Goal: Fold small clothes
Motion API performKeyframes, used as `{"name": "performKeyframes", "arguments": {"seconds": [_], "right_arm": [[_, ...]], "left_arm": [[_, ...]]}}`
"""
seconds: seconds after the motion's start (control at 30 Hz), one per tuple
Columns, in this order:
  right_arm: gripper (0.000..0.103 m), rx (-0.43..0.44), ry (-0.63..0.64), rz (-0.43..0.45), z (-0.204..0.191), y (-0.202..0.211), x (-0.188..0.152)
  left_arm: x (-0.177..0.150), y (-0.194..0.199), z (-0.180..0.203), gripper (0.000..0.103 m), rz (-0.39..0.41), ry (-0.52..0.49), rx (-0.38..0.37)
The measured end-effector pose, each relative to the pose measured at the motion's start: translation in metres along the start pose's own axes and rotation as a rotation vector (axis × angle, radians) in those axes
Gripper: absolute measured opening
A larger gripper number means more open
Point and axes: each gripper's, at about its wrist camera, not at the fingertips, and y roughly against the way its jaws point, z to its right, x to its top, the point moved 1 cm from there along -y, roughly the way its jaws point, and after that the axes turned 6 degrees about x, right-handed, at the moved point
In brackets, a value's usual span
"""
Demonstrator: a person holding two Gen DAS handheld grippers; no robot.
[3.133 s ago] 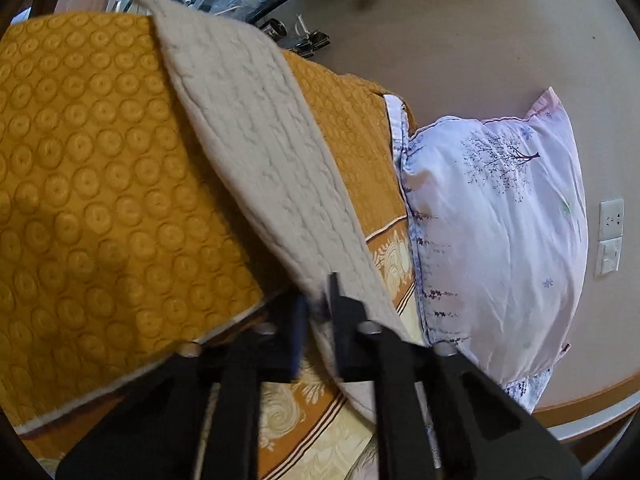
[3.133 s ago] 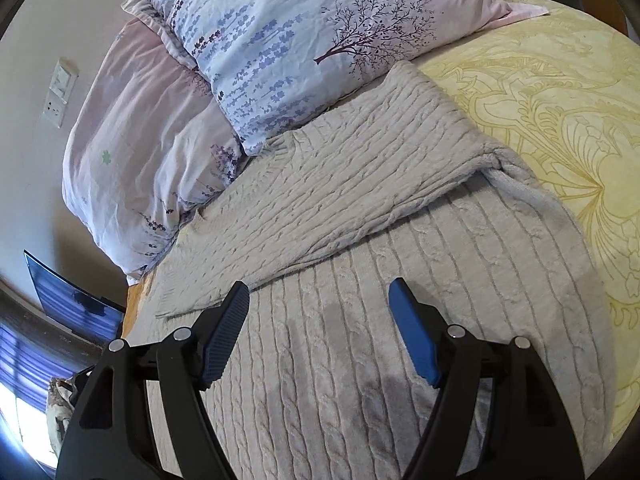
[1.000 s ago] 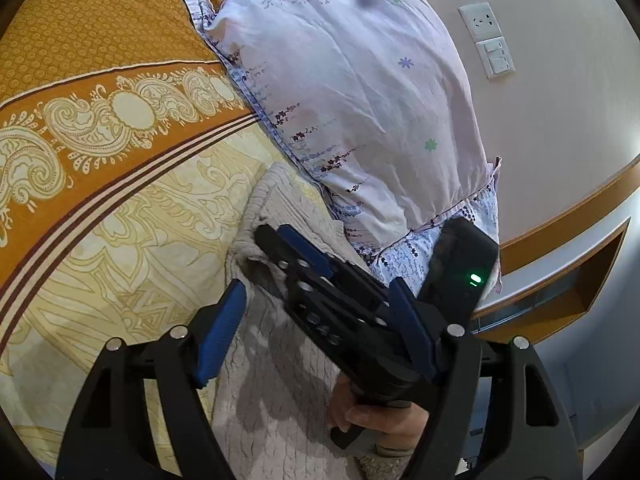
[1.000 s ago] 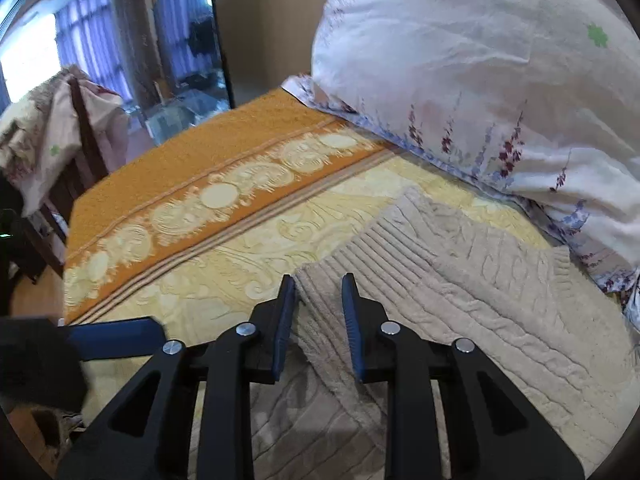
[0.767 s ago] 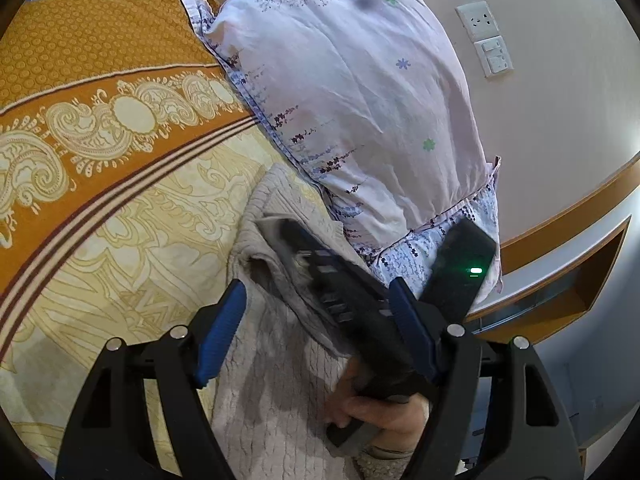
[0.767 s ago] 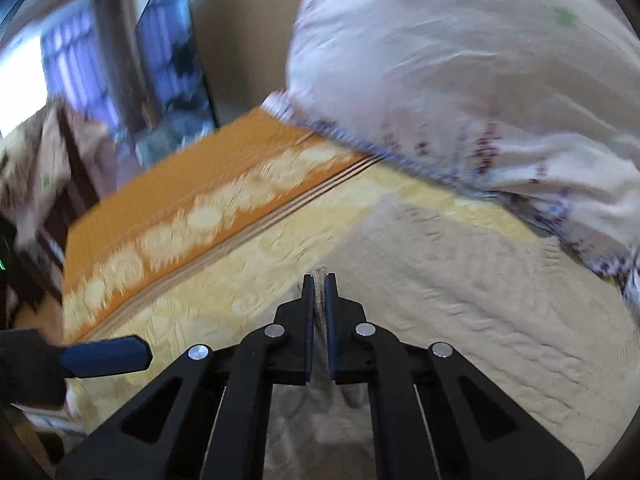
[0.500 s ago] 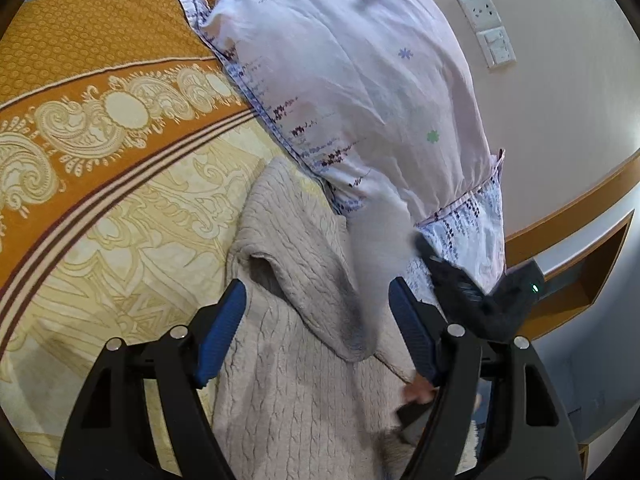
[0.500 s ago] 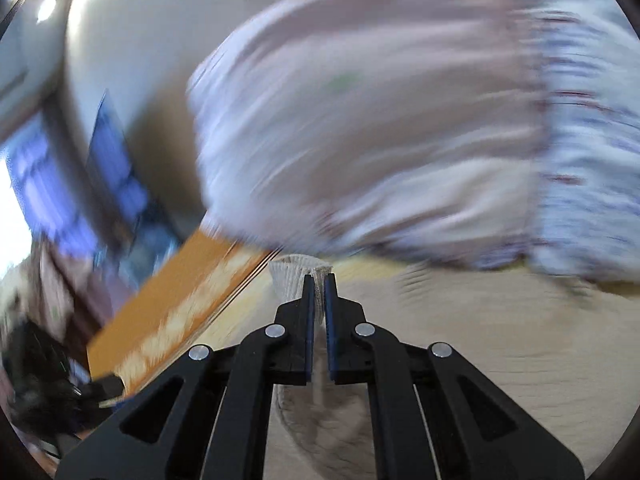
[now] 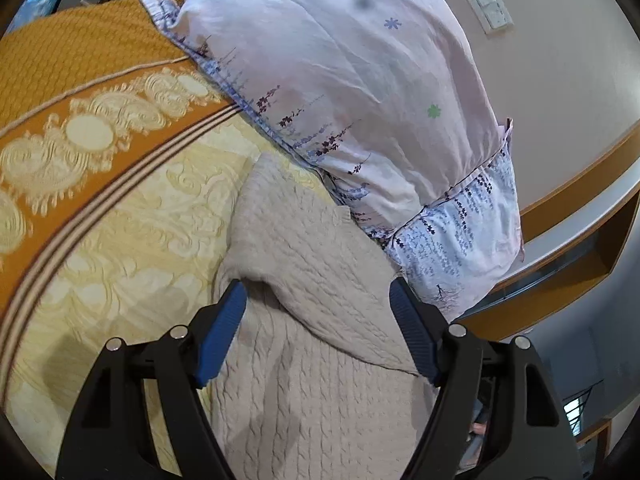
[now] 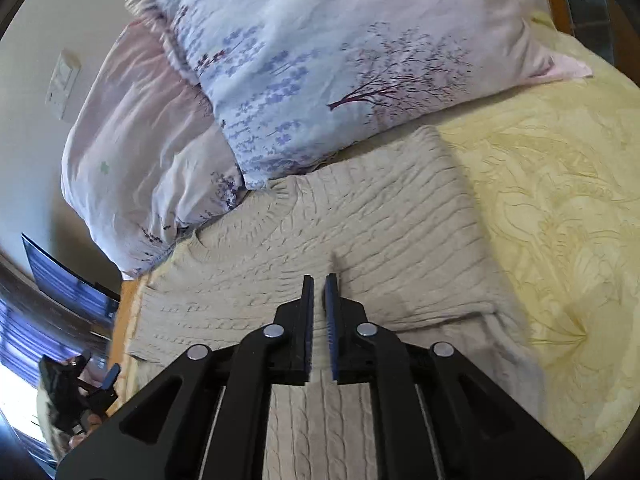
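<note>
A beige cable-knit sweater [image 9: 312, 280] lies on the yellow bedspread, one sleeve folded across its body. It also shows in the right wrist view [image 10: 380, 220], both sleeves laid over the body. My left gripper [image 9: 318, 328] is open and empty, just above the sweater's left side. My right gripper [image 10: 319, 280] has its jaws nearly closed, with a narrow gap, low over the middle of the sweater. I cannot tell whether knit is pinched between them. The left gripper [image 10: 96, 384] shows small at the far left.
Floral pillows [image 9: 360, 100] lean on the wall right behind the sweater, also in the right wrist view [image 10: 340, 68]. The yellow bedspread [image 10: 560, 220] spreads to the right. An orange patterned border [image 9: 80, 128] runs on the left. A wooden headboard shelf [image 9: 580, 220] lies beyond.
My right gripper closed on the left sleeve, carried it up and over, and now sits above the sweater's middle with the sleeve laid across. It has left the left wrist view.
</note>
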Motion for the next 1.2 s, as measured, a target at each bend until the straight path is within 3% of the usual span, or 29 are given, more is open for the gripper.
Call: {"name": "performKeyframes", "arguments": {"seconds": [0.03,0.1,0.17,0.33,0.47,0.53,0.63,0.7,0.83,0.93,1.03,1.1,1.17,1.2], "right_arm": [[0.041,0.014,-0.010,0.008,0.000,0.005,0.003],[0.061,0.042,-0.016,-0.006,-0.001,0.002,0.011],[0.060,0.043,-0.013,-0.057,-0.003,-0.010,0.014],[0.047,0.025,-0.028,-0.182,0.003,-0.051,0.010],[0.037,0.034,0.004,-0.201,-0.001,-0.058,0.002],[0.021,0.047,0.019,-0.217,-0.004,-0.061,0.000],[0.009,0.066,0.071,-0.226,-0.015,-0.064,-0.002],[0.008,0.075,0.125,-0.182,-0.027,-0.058,0.002],[0.008,0.152,0.228,0.024,-0.062,-0.019,0.022],[0.008,0.096,0.236,0.108,-0.064,-0.010,0.032],[0.008,-0.032,0.137,-0.012,-0.027,-0.044,0.033],[0.009,-0.042,0.059,-0.091,-0.006,-0.062,0.028],[0.012,-0.019,0.010,-0.106,0.002,-0.063,0.026],[0.021,-0.004,-0.009,-0.109,0.005,-0.062,0.026]], "left_arm": [[0.006,-0.001,0.003,0.074,-0.002,-0.023,0.015],[0.018,-0.004,0.008,0.075,-0.005,-0.073,0.062],[0.032,-0.013,0.011,0.076,-0.034,-0.103,0.083],[0.061,-0.038,0.008,0.074,-0.084,-0.121,0.141],[0.070,-0.061,0.005,0.073,-0.129,-0.123,0.162],[0.071,-0.071,0.005,0.072,-0.140,-0.128,0.185],[0.071,-0.086,0.003,0.069,-0.161,-0.135,0.207],[0.071,-0.095,0.000,0.067,-0.173,-0.125,0.214],[0.072,-0.101,-0.003,0.066,-0.176,-0.102,0.217],[0.070,-0.103,0.000,0.067,-0.177,-0.108,0.203],[0.068,-0.105,0.001,0.066,-0.183,-0.113,0.194],[0.067,-0.107,0.001,0.064,-0.192,-0.108,0.186],[0.065,-0.108,0.002,0.063,-0.204,-0.104,0.174],[0.063,-0.109,0.003,0.063,-0.211,-0.110,0.170]]}}
